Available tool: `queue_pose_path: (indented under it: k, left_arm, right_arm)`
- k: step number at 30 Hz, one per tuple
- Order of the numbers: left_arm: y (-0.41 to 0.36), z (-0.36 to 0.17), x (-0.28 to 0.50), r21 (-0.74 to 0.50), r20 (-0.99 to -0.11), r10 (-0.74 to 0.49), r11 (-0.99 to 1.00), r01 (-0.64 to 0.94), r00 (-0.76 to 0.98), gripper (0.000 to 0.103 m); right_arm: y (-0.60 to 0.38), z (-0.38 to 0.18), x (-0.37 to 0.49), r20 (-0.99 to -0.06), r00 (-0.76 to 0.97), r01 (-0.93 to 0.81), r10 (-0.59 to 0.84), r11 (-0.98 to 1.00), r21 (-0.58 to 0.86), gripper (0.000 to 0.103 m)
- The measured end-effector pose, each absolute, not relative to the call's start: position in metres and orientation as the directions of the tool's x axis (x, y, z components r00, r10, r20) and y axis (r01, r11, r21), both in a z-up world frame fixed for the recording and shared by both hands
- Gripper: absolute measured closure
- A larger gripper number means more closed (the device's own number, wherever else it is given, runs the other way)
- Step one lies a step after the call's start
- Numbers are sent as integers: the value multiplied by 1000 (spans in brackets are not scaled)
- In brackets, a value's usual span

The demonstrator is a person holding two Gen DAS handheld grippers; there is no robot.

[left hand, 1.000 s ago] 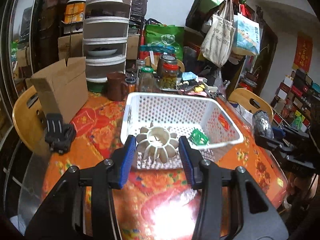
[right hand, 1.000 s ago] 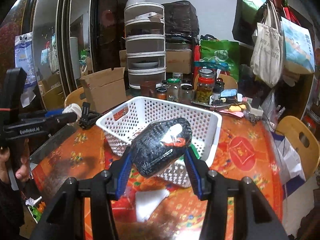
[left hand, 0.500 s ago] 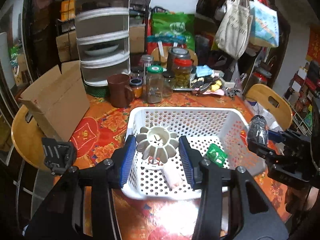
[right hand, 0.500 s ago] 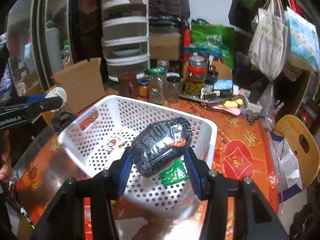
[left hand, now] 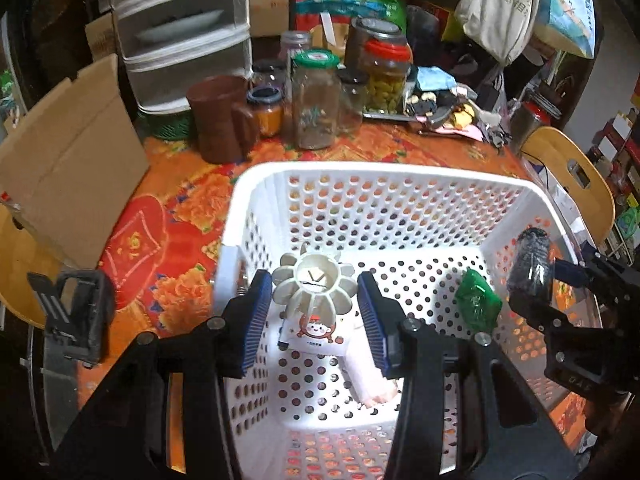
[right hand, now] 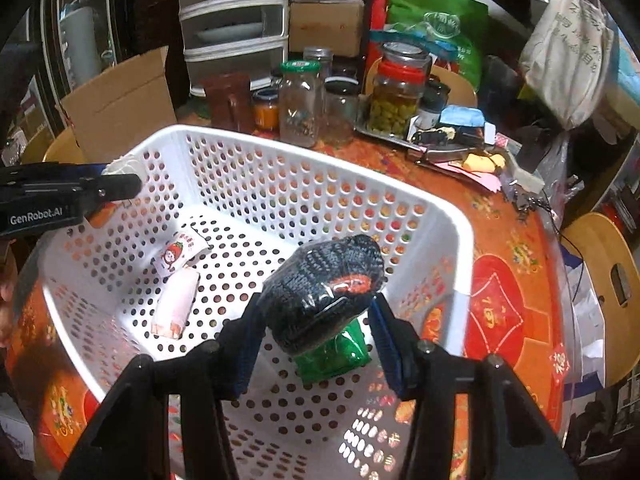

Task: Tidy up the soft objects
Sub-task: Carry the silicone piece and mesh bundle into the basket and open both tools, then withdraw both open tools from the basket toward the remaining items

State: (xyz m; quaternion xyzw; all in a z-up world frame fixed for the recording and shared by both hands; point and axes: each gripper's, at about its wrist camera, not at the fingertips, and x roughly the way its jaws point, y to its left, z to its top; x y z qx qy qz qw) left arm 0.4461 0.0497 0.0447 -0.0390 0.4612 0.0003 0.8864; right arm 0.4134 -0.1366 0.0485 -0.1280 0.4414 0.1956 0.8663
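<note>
A white perforated basket (left hand: 384,172) (right hand: 280,156) stands on the orange table. My left gripper (left hand: 314,308) is shut on a cream flower-shaped soft piece (left hand: 314,280) and holds it over the basket's left part. My right gripper (right hand: 316,320) is shut on a dark knitted bundle wrapped in plastic (right hand: 324,280), over the basket's right side; the bundle also shows in the left wrist view (left hand: 530,264). Inside the basket lie a green packet (left hand: 478,300) (right hand: 332,354), a white cartoon packet (left hand: 316,332) (right hand: 178,254) and a pale pink roll (right hand: 176,306).
Glass jars (left hand: 316,100) and a brown mug (left hand: 222,116) stand behind the basket. A cardboard box (left hand: 68,160) is at the left, a black clamp (left hand: 74,312) at the table's left edge. Wooden chairs (right hand: 604,280) stand around. White drawers (right hand: 234,16) are at the back.
Both grippers have moved forward and over the basket with their objects still held. The view now looks down into the basket.
</note>
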Motion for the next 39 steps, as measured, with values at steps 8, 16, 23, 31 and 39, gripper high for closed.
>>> queue_pose_path:
  k: [8,16,23,31,39]
  left_arm:
    - [52,30,447,-68,-821,-34,997,-39,570,61]
    - [49,31,440,-69,-819,-40,997,-30,573,58]
    - [37,44,426,-54,-782,-49,998,11,622,17]
    - [28,79,381,-20,-717,-27,1000,18,697,11]
    - [26,105,311,-22,-671,-34,999,25,741,5]
  right_arm:
    - [-129,39,425,-834,510,-444,211,895,-44,51]
    - [-129,36,421,-834,517,-440,195,896,-64,48]
    - [-130,46,408,-812,534,-444,238,895,-30,15]
    - [-144,71,378,-757,602,-423,252,905,-36,0]
    - [-164,90,334,-709,652,-407,267,913,-30,0]
